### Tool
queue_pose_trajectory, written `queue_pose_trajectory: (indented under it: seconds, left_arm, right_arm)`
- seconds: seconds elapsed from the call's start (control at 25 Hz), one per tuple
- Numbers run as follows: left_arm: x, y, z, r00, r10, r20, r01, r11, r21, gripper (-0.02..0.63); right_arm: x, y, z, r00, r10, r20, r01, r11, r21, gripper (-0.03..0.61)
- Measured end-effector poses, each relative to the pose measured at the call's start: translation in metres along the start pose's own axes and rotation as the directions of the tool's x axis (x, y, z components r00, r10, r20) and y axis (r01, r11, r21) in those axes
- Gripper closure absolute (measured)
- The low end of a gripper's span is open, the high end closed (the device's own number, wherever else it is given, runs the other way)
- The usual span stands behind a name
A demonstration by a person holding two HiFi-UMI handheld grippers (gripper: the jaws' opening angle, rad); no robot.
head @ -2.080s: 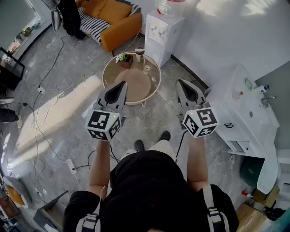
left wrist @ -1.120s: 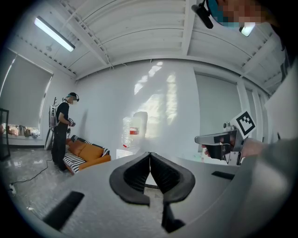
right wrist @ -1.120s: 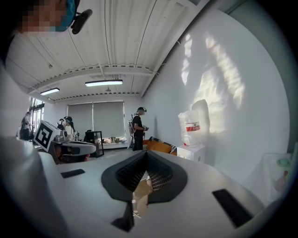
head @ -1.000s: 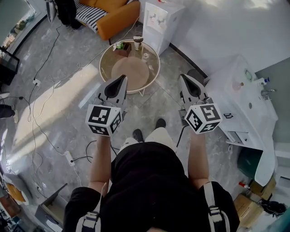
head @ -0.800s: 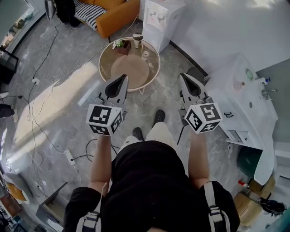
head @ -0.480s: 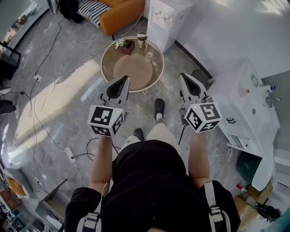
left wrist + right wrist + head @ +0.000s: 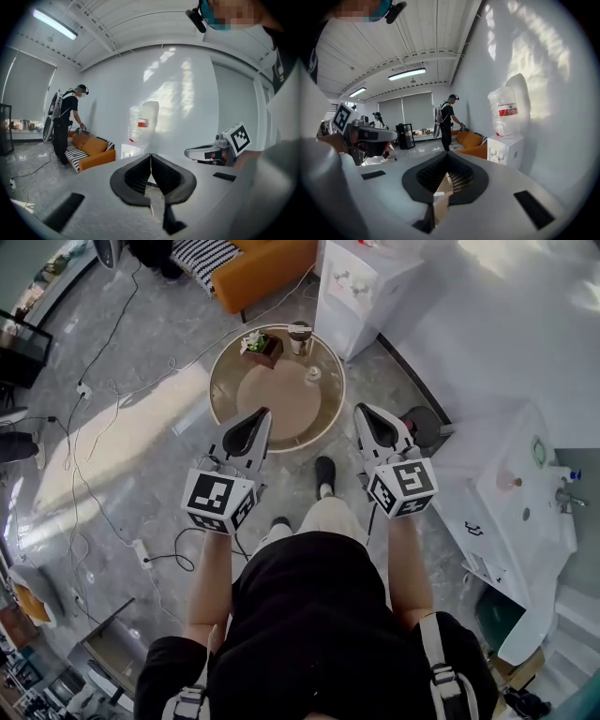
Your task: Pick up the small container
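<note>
the biggest risk is judged to be a wrong or clumsy grab: the small container (image 7: 313,374) is set on the far right part of the round table (image 7: 223,401), near a taller cup (image 7: 299,337) and a potted plant (image 7: 260,346), so the wrong item could be taken or a neighbour knocked. it is well apart from both claws and nothing has been reached yet. the left gripper (image 7: 260,415) is seen with its jaws pressed together at the tips and nothing between them, and the right gripper (image 7: 362,410) is likewise fully closed and empty; if the jaws are not spread before the reach, the container would be pushed or tipped across the smooth top rather than gripped. loose cables (image 7: 103,451) are laid over the floor at the left and could be tripped on. the container itself is shown as a very small, pale, roundish piece standing upright on the table's tan centre panel; its lid, material and contents are too small to be made out, and it is judged light and easily toppled.
</note>
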State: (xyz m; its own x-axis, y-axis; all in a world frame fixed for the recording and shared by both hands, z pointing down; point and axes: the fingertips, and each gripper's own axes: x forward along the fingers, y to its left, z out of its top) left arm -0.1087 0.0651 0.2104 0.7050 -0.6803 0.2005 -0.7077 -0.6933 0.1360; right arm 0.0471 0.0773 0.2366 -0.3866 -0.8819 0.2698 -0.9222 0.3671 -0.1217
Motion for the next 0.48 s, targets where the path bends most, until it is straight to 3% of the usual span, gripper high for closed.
queue_pose_trajectory:
  seconds: [0.16, 0.48]
  left_arm:
    - [0.043, 0.006, -0.001, 0.999, 0.038, 0.003, -0.038, 0.999, -0.035, 0.595]
    - [0.105, 0.015, -0.013, 0.989, 0.15, -0.01, -0.15, 0.985, -0.079, 0.595]
  right_arm:
    - [0.04, -0.035, -0.015, 0.998, 0.049, -0.029, -0.05, 0.998, -0.037, 0.575]
    - [0.098, -0.09, -0.059, 0.989, 0.13, -0.068, -0.131, 0.991, -0.019, 0.575]
